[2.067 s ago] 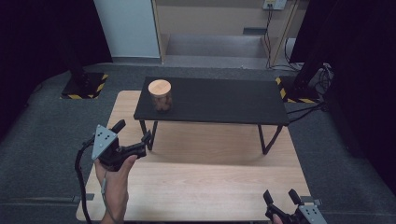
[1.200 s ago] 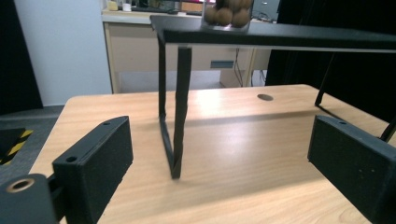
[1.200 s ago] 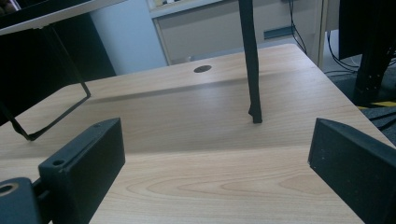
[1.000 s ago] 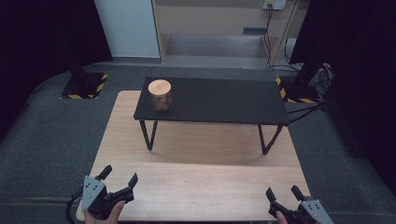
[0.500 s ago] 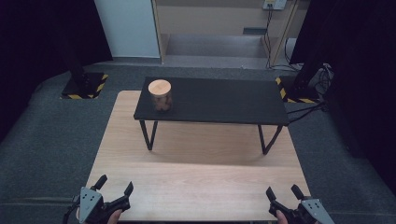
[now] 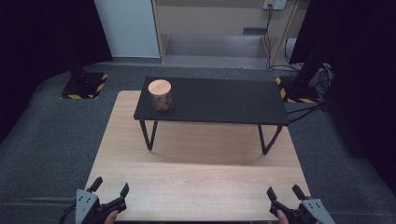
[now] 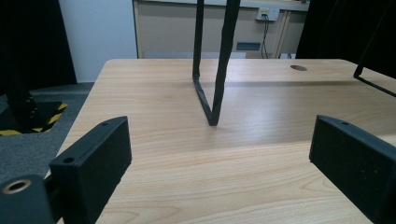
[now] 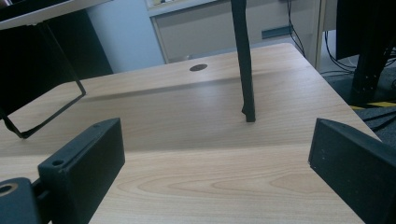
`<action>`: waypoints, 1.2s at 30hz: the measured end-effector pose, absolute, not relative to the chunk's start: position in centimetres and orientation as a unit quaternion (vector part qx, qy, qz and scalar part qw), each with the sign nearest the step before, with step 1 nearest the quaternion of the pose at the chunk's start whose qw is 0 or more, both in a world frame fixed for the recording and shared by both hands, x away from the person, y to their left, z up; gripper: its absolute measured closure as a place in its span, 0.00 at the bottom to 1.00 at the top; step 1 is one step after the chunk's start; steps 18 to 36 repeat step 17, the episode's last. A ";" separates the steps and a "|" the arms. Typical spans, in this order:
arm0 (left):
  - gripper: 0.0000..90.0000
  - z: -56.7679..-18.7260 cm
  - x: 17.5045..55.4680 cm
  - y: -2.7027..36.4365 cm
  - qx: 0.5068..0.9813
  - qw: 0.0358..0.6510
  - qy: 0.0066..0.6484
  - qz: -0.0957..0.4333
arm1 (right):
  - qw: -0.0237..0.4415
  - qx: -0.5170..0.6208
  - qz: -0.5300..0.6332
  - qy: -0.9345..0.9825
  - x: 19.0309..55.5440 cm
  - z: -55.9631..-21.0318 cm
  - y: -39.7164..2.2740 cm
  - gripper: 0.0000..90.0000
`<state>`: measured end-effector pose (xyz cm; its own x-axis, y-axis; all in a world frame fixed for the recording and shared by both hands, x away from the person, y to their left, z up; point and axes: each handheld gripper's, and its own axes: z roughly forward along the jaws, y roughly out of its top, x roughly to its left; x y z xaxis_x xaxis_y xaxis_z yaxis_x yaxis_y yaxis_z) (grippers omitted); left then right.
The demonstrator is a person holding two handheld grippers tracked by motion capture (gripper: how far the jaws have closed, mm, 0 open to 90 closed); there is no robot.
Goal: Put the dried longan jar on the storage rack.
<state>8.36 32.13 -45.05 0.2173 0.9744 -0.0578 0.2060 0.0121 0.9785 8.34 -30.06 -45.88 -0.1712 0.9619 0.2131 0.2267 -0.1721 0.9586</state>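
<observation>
At the near left corner of the wooden bench (image 6: 196,186) the left hand-held gripper (image 6: 111,191) hangs low with its jaws spread wide and nothing between them; in the left gripper view the two black blocky pads (image 7: 93,161) frame bare pale wood grain and a thin black hairpin leg (image 7: 212,70). Farther off and left of centre, the jar (image 6: 160,94) stands upright on the left end of the black raised shelf (image 6: 219,100), well apart from both tools. It is a short cylinder with a round, flat, light wooden lid (image 6: 159,87) and a clear wall showing brownish contents that are too small to identify. I judge it rigid and fairly light, but the wall looks like glass or hard plastic: smooth, likely slippery, and breakable if dropped from the shelf. The safest hold seems to be across the body just under the lid, jaws level, since the lid may simply lift off if gripped alone. The shelf top is matte and dark, carried on slim metal legs, above the smooth laminate of the bench. At the near right corner the right hand-held gripper (image 6: 284,198) also sits with jaws spread and empty, its pads (image 8: 84,161) framing wood and another black leg (image 8: 243,60).
</observation>
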 end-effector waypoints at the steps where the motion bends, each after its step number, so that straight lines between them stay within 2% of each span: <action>1: 0.05 -45.1 8.4 32.1 0.593 0.508 0.498 0.378 | 0.342 0.546 0.537 0.545 8.4 -45.9 -30.0 0.04; 36: 0.05 -44.9 8.3 32.0 0.596 0.509 0.494 0.376 | 0.339 0.541 0.540 0.548 8.3 -45.7 -29.7 0.04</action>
